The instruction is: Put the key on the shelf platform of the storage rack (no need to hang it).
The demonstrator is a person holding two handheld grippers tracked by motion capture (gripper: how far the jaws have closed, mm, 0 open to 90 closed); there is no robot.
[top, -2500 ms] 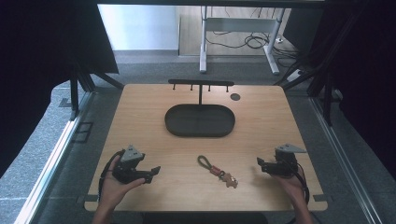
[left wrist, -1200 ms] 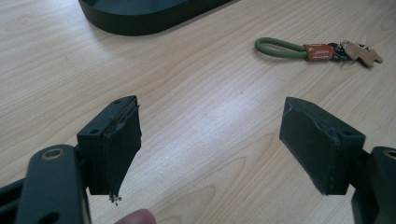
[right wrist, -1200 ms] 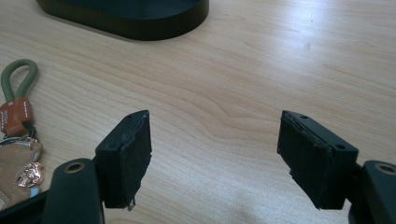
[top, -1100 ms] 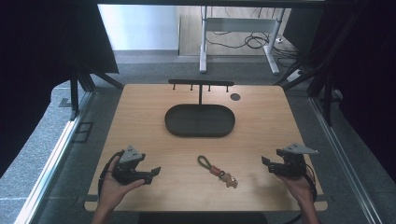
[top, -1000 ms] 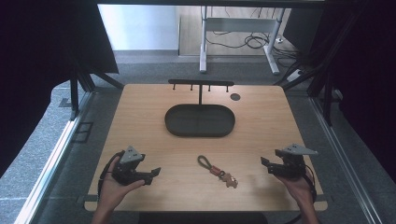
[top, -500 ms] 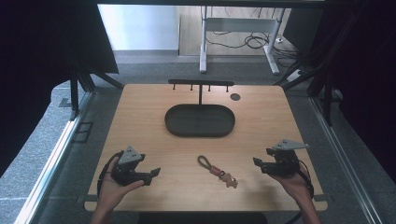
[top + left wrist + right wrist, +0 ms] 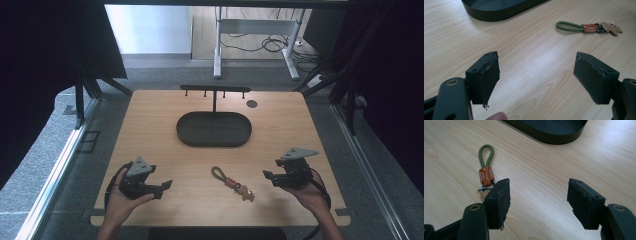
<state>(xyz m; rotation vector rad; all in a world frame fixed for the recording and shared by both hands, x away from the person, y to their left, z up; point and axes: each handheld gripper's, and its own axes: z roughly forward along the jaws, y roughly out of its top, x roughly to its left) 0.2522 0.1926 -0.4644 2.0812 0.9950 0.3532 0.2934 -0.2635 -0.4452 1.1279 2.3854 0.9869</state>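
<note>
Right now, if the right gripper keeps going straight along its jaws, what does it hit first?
Probably bare table, then the rim of the dark oval tray. The right gripper is open with nothing between the jaws, which have just been closing. The keychain lies off its left jaw, likely missed. Depth unclear.

Left tongs point(image 7: 167, 186) held low, jaws wide apart; right tongs point(image 7: 269, 175) seemingly raised, jaws just closing, nothing between.

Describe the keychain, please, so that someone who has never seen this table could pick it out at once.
On the wooden table, look to the near side of the black oval tray, midway between the left gripper and the right gripper. There the keychain lies flat on bare wood: the table's one small colourful thing, a green cord loop with an orange tag and a tan charm.
</note>
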